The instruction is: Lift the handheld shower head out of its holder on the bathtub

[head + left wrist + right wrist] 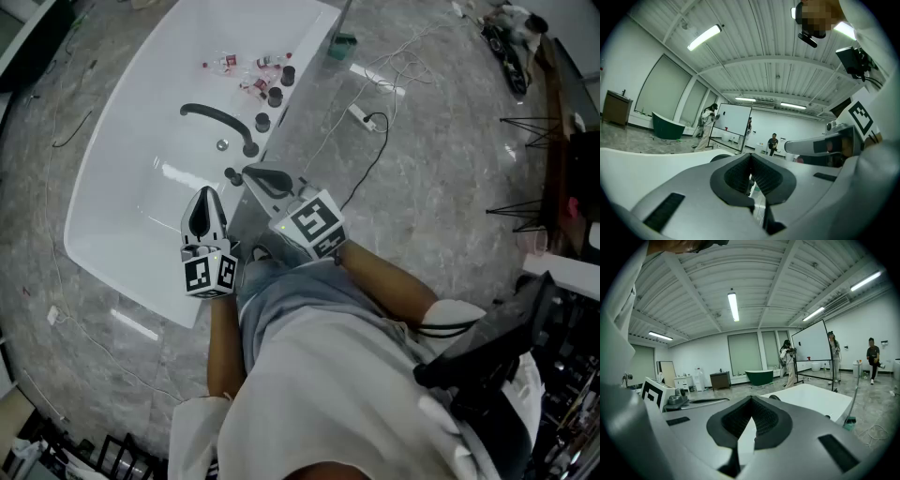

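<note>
From above I see the white bathtub (122,187), with several black knobs (262,122) along its right rim. A long curved black piece, seemingly the handheld shower head (216,118), reaches from a rim fitting out over the tub. My left gripper (205,193) hovers over the tub's near end, shut and empty. My right gripper (247,172) is beside it at the rim, just short of the nearest knob (232,175), also shut on nothing. In their own views, the left gripper (751,157) and the right gripper (751,399) each show pads meeting. The shower head is out of both views.
Small bottles (248,70) lie in the tub's far end. White and black cables with a plug (366,117) trail on the marble floor right of the tub. A green object (342,42) sits by the far rim. Tripod legs (525,122) stand far right. Distant people stand by a whiteboard (813,345).
</note>
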The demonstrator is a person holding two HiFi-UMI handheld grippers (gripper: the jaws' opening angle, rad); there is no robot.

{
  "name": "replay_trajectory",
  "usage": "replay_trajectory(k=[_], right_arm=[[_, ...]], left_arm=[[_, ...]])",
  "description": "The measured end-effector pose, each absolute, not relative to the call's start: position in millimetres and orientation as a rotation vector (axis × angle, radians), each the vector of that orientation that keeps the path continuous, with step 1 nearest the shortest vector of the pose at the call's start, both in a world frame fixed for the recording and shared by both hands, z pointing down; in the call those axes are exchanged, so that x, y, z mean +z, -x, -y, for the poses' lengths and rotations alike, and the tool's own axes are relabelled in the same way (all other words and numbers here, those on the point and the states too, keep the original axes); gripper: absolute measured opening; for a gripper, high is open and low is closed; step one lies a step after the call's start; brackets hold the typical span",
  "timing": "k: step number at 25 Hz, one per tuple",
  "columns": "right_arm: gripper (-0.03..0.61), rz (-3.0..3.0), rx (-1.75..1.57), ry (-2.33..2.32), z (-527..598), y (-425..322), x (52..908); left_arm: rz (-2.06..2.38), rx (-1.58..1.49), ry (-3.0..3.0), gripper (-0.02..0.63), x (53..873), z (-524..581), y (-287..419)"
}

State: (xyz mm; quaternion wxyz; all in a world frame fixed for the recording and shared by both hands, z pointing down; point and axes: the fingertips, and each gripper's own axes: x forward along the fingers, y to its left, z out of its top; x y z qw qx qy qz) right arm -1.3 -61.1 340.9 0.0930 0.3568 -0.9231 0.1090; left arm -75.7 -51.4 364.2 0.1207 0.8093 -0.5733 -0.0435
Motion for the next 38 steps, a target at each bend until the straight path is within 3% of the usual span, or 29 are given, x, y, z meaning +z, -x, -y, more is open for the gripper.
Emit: replay_trajectory(k=[13, 20, 21, 23, 29, 38], right_arm=[[0.018, 2.68, 0.394, -1.161, 96, 38, 398], [0.018, 2.613, 0.439, -1.302, 107, 52, 468], [0.018, 2.6, 0.447, -1.31, 109, 54, 485], [0.018, 2.574, 0.459, -1.322, 114, 58, 519], [0.018, 2.539, 0.48, -1.323, 120, 55, 593], [0.018, 2.507, 0.493, -1.269, 121, 43, 658]], left_arm=[[1.61, -0.022, -2.421, 0.018, 446, 91, 111], [1.587, 0.243, -2.38, 0.024, 605, 122, 137], [1.59, 0.265, -2.367, 0.05, 633, 130, 140], [1.593, 0.289, -2.344, 0.162, 689, 146, 142], [1.573, 0.405, -2.303, 0.175, 815, 189, 135], [1.707, 0.491, -2.248, 0.154, 877, 210, 133]])
